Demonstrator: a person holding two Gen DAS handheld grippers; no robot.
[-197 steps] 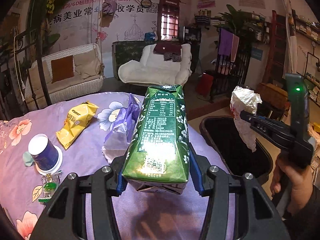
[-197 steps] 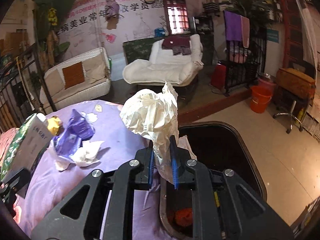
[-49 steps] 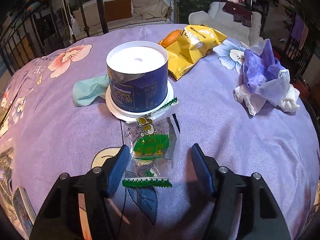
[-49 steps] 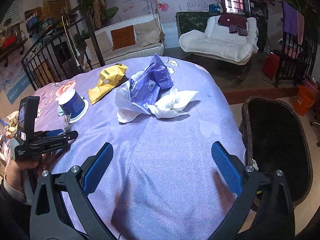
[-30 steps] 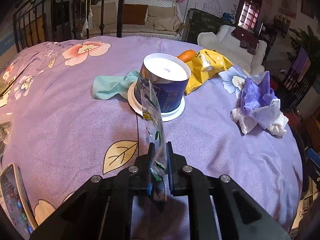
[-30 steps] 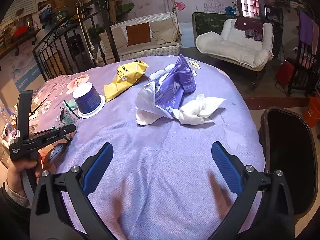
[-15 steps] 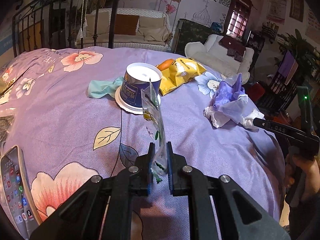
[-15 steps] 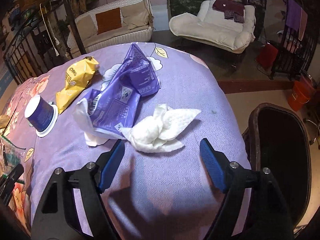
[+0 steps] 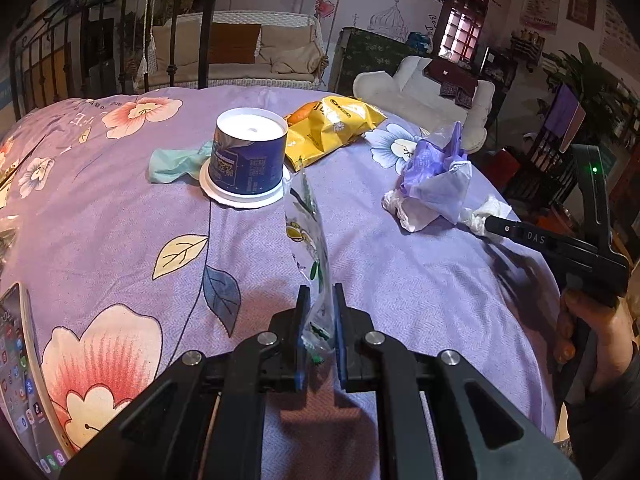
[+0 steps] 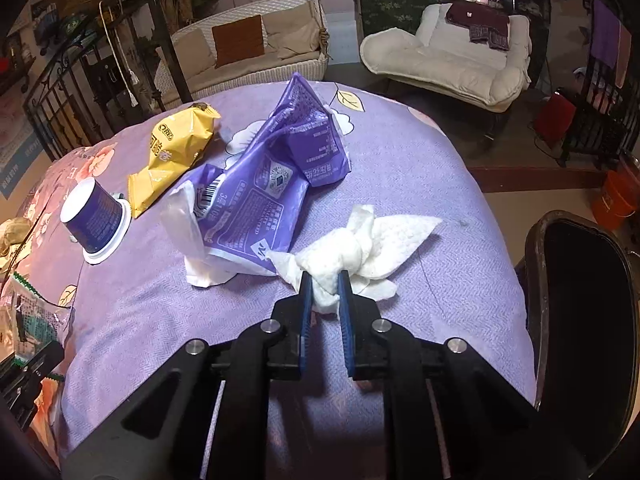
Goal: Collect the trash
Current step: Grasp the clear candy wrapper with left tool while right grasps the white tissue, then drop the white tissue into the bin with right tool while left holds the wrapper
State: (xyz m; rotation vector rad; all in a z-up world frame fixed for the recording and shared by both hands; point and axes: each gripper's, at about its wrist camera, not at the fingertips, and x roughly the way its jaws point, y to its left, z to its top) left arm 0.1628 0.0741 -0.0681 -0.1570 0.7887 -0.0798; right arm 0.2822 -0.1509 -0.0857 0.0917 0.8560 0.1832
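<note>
Two grippers, both loaded. My left gripper [image 9: 318, 316] pinches a clear printed wrapper [image 9: 308, 232], held upright above the purple floral tablecloth [image 9: 120, 216]. My right gripper [image 10: 324, 294] is pressed onto a crumpled white tissue [image 10: 360, 248] that seems to rest on the cloth. Beyond: purple packet [image 10: 264, 196], upturned blue cup [image 9: 250, 156], yellow snack bag [image 9: 332, 122]. A black bin [image 10: 580, 320] stands at the table's right edge.

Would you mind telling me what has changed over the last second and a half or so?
The left gripper closed on the clear snack wrapper and lifted it off the table. The right gripper moved in and closed on the white tissue. The blue cup, yellow bag and purple pack stayed put.
</note>
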